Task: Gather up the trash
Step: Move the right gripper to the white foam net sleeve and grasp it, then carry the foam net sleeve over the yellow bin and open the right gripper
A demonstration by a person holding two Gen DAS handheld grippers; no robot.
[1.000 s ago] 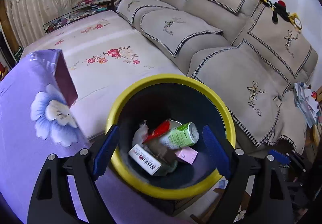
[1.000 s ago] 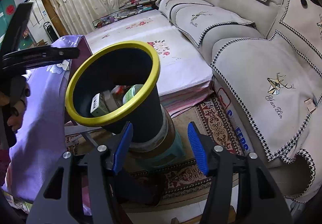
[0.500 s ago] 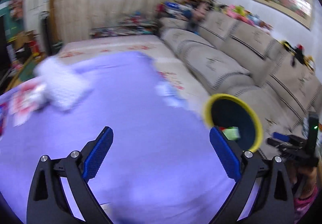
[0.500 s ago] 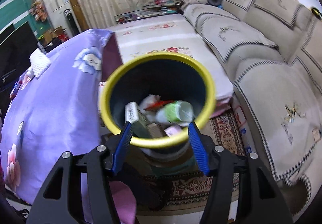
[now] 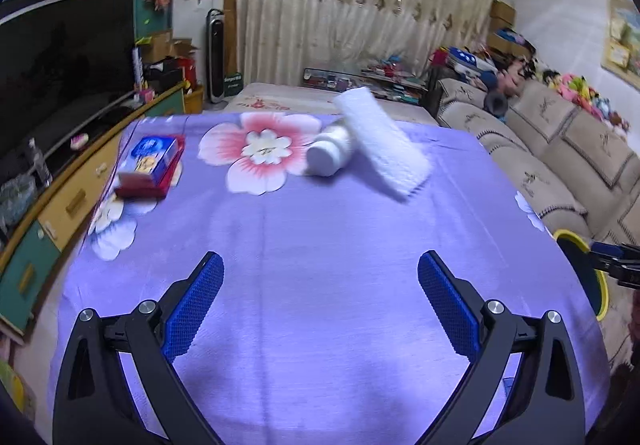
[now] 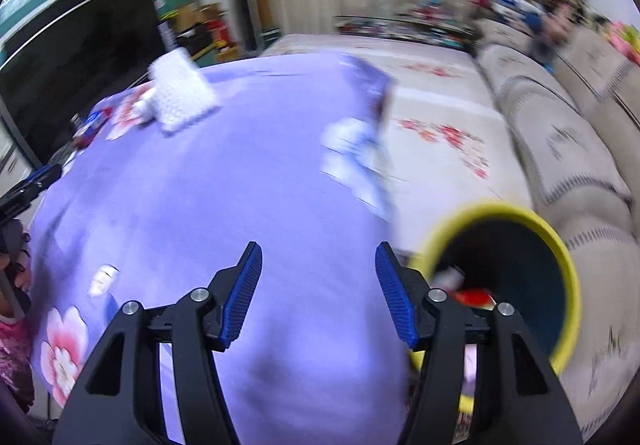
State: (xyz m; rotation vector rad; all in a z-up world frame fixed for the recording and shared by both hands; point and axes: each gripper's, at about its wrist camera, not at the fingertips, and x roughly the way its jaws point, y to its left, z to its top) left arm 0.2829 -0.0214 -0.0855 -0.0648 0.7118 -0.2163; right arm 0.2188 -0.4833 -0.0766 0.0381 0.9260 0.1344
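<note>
We saw the left gripper (image 5: 320, 309) spread wide and empty over the purple flowered tablecloth (image 5: 320, 245), with the white plastic bottle (image 5: 330, 155) lying on its side well ahead of it across the cloth, its capped end towards us and its long axis running away and slightly right, a white textured tissue pack (image 5: 380, 149) touching its right side. Our right gripper (image 6: 318, 295) stood half open, also empty, beside the yellow-rimmed dark bin (image 6: 520, 265), so we judged the left hand the nearer to the bottle.
</note>
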